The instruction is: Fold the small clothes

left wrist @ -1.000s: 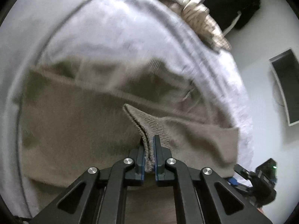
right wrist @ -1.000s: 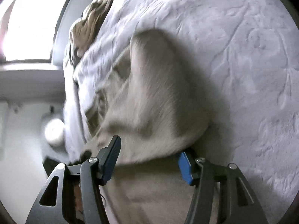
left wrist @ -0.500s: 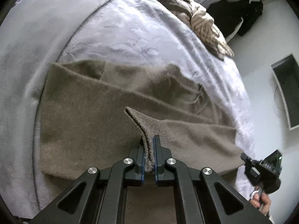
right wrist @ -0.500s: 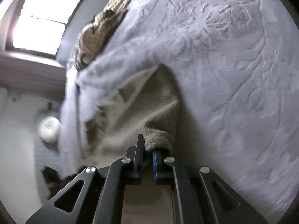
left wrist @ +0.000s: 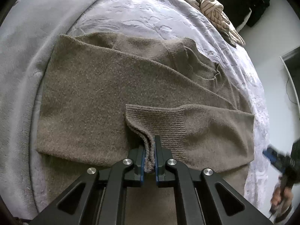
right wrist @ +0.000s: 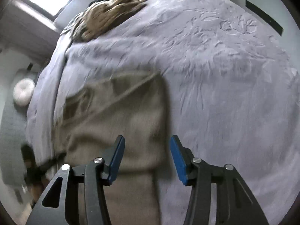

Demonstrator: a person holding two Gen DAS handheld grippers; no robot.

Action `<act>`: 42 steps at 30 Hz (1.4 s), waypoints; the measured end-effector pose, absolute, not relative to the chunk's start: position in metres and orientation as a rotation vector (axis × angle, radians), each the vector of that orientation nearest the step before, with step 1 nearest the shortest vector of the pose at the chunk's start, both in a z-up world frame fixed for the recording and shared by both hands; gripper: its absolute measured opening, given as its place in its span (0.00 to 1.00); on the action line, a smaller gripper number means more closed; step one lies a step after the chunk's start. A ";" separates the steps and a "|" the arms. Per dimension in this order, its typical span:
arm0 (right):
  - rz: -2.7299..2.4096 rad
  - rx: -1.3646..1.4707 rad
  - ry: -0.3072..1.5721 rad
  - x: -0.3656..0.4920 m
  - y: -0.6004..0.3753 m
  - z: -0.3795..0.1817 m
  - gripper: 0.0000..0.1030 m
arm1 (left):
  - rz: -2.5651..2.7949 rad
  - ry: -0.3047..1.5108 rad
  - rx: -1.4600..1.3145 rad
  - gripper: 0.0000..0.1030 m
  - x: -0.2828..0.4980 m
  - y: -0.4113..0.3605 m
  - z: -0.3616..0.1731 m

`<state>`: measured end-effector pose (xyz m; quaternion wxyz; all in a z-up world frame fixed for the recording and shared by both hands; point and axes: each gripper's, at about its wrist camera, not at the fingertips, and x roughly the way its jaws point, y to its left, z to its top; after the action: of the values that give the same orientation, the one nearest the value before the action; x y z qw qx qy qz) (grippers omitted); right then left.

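A taupe knitted sweater (left wrist: 105,97) lies partly folded on the grey bedspread (left wrist: 131,18). One sleeve lies across its body, and its ribbed cuff (left wrist: 155,120) is pinched by my left gripper (left wrist: 149,157), which is shut on it. At the right edge of the left wrist view the right gripper (left wrist: 281,161) shows as a blur in a hand. In the right wrist view my right gripper (right wrist: 147,159) hovers over the sweater's (right wrist: 131,123) folded edge. Its jaws are opening and nothing is between the blue pads (right wrist: 178,161).
A crumpled striped beige garment (left wrist: 215,13) lies at the far end of the bed. Dark clothing (left wrist: 249,3) hangs by the white wall behind it. The bed's edge runs close on the right in the left wrist view. A white round object (right wrist: 23,91) sits on the floor.
The right gripper shut on a fold of the sweater half a second ago, then let go and lifted away. The left gripper kept its grip and sank, laying the sleeve flatter across the sweater.
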<state>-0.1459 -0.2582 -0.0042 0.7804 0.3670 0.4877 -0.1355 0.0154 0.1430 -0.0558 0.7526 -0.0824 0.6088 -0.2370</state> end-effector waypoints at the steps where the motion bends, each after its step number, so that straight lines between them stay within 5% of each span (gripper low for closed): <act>1: -0.306 0.822 1.058 -0.137 -0.267 -0.015 0.53 | -0.515 1.329 -0.179 0.07 0.015 0.142 -0.055; 4: -0.320 0.899 1.088 -0.110 -0.280 -0.043 0.53 | -0.507 1.329 -0.180 0.07 0.015 0.141 -0.055; 5: -0.301 0.926 1.092 -0.104 -0.281 -0.048 0.44 | -0.506 1.328 -0.178 0.07 0.015 0.141 -0.054; 6: -0.281 0.923 1.095 -0.098 -0.278 -0.047 0.07 | -0.508 1.327 -0.174 0.07 0.015 0.141 -0.054; 15: -0.362 0.583 1.154 -0.086 -0.271 -0.036 0.08 | -0.502 1.260 -0.119 0.07 0.016 0.128 -0.042; 28: -0.393 0.673 1.118 -0.143 -0.250 -0.008 0.15 | -0.383 1.295 -0.023 0.07 0.003 0.192 -0.032; 35: -0.297 0.601 1.151 -0.129 -0.199 -0.003 0.15 | -0.481 1.221 -0.029 0.07 0.009 0.158 -0.009; 42: -0.292 0.589 1.238 -0.139 -0.186 -0.037 0.15 | -0.467 1.302 0.100 0.07 -0.004 0.130 -0.053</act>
<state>-0.1389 -0.1861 -0.0373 0.7644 0.2710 0.5694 -0.1345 -0.0038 0.1299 -0.0530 0.7691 0.0461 0.6000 -0.2152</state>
